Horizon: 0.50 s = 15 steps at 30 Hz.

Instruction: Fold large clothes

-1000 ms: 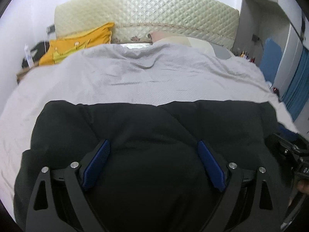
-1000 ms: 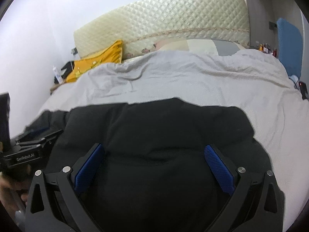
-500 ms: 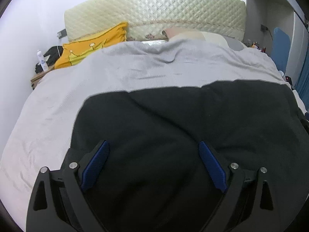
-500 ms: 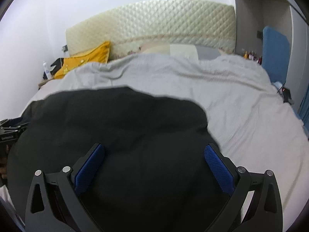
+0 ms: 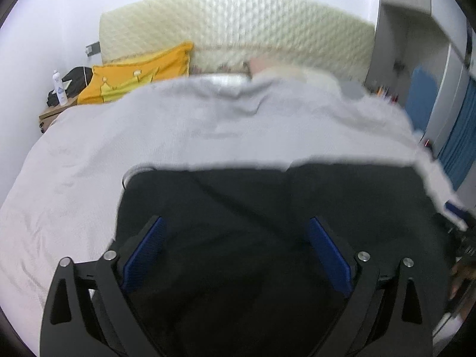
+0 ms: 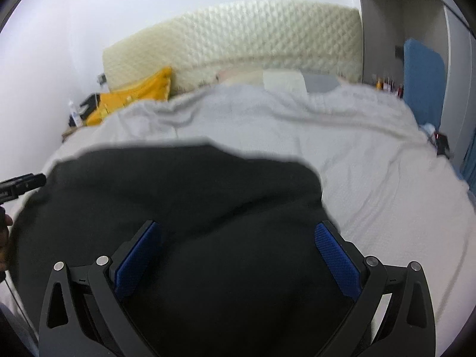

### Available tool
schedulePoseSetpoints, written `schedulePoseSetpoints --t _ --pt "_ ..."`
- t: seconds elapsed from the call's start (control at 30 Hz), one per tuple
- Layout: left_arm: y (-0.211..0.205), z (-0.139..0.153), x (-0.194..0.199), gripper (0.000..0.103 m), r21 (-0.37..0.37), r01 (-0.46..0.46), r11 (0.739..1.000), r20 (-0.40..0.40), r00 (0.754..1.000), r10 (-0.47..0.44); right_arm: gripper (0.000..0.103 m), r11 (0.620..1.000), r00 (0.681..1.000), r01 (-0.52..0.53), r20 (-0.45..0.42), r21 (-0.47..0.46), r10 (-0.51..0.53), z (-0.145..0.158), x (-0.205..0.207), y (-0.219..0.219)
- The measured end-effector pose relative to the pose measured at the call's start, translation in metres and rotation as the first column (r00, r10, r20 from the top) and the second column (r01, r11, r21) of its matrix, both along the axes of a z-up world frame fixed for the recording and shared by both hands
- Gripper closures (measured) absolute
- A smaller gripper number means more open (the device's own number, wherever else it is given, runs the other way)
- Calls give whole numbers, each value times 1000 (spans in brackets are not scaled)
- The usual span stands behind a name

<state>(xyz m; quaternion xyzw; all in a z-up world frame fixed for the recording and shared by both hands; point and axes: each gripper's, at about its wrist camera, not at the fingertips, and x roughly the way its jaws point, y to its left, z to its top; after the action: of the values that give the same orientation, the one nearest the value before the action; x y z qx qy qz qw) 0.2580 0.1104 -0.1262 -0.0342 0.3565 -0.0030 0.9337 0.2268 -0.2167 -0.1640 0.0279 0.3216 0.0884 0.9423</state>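
Note:
A large black garment (image 5: 267,196) lies bunched on the grey bed cover (image 5: 208,131). My left gripper (image 5: 235,223) hovers over its left part. Its jaws are opening wide, the cloth lies beneath them, and the blue pads do not press on it. In the right wrist view the same black garment (image 6: 178,184) fills the lower left. My right gripper (image 6: 236,224) stands open above its right part, gripping nothing. The left gripper's black body (image 6: 17,183) shows at that view's left edge, with a hand (image 6: 4,229) below it.
A quilted cream headboard (image 5: 238,23) closes the far end of the bed. A yellow pillow (image 5: 139,74) leans at its left, beside a small table with a bottle (image 5: 59,87). A blue panel (image 6: 422,83) and grey cabinets stand at the right. Bare bed cover (image 6: 386,178) stretches right of the garment.
The left view has swung left, so bare cover now shows left of the garment. The right view has swung right, with more cover at its right. Both pictures are now motion-blurred.

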Motion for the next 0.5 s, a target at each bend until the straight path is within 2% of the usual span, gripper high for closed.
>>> schedulePoseSetpoints --t 0.1,0.23,0.4,0.5 --pt "-10 40 -21 0 -10 31 999 71 997 -30 0 1000 995 -14 95 -2 14 45 -19 4" --pt "-26 86 -53 0 -33 68 997 112 992 -64 0 1000 985 -8 174 21 4 95 -46 2" --pt "-43 143 -103 0 4 69 998 195 978 -69 0 998 960 -5 280 61 -12 163 -100 -1" --pt "-51 173 -143 0 -13 100 995 258 962 -93 0 998 940 -19 341 59 -2 204 -144 2"
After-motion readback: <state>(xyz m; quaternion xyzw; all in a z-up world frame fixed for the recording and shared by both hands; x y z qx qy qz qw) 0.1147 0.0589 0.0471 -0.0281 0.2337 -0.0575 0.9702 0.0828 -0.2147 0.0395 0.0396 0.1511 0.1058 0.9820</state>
